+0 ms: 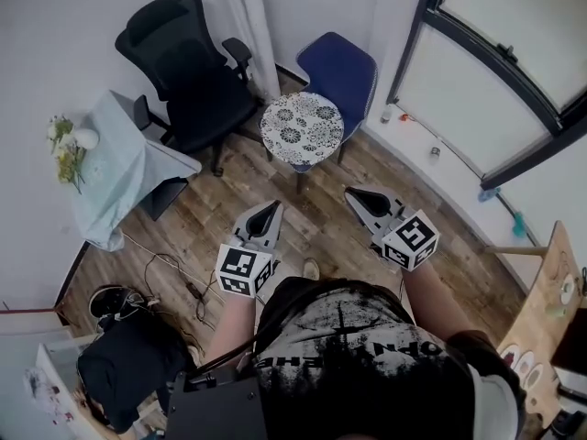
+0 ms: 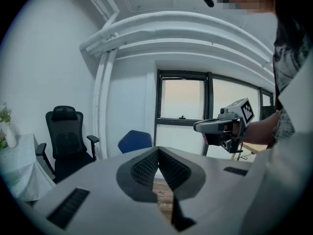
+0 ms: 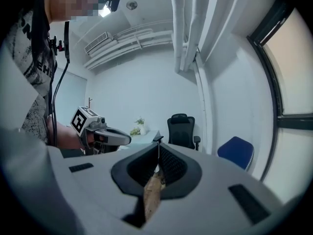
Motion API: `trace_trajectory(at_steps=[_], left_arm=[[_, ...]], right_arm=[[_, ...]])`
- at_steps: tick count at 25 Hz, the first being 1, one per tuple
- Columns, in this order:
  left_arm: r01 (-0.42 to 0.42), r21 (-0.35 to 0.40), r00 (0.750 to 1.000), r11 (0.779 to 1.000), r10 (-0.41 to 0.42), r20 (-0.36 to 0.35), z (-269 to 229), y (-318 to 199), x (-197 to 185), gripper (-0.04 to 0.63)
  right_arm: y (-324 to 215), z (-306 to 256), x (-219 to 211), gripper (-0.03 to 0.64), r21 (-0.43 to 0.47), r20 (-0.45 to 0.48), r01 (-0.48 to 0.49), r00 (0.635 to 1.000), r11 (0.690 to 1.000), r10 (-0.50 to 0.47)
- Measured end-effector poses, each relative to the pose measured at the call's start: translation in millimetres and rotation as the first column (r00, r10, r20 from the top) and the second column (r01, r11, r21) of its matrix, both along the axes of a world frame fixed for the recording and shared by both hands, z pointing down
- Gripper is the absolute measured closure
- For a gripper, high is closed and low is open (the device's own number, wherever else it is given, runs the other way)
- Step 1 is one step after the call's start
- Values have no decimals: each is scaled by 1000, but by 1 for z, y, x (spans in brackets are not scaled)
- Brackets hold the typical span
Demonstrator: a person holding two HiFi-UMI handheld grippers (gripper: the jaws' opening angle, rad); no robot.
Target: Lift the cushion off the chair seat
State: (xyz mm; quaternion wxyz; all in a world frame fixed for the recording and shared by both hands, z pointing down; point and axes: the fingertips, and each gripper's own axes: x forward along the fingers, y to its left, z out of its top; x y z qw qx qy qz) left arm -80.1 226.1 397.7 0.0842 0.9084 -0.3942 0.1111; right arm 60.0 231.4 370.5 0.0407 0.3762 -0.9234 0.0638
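Note:
A round cushion (image 1: pixel 302 125) with a dark flower print lies on the seat of a blue chair (image 1: pixel 341 67) against the far wall. My left gripper (image 1: pixel 272 207) and right gripper (image 1: pixel 351 193) hover side by side over the wooden floor, short of the chair, both shut and empty. In the left gripper view my shut gripper (image 2: pixel 158 151) points toward the blue chair (image 2: pixel 134 141), whose seat is hidden behind the gripper body. The right gripper view shows that gripper (image 3: pixel 159 146) closed to a point, with the blue chair (image 3: pixel 236 152) off to the right.
A black office chair (image 1: pixel 188 67) stands left of the blue one. A table under a pale cloth (image 1: pixel 119 168) with flowers (image 1: pixel 66 149) is at the left. Cables (image 1: pixel 170 278) and a dark bag (image 1: pixel 128 360) lie on the floor. A window wall (image 1: pixel 495 90) runs along the right.

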Motion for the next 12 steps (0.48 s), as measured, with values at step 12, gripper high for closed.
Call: trace_trajectory(at_steps=[12], left_arm=[[-42,-32,999,999,41,-6,22,-66,-44,583]], right_arm=[[-62,19,-37,598,-10,-33,-71,997,997,71]])
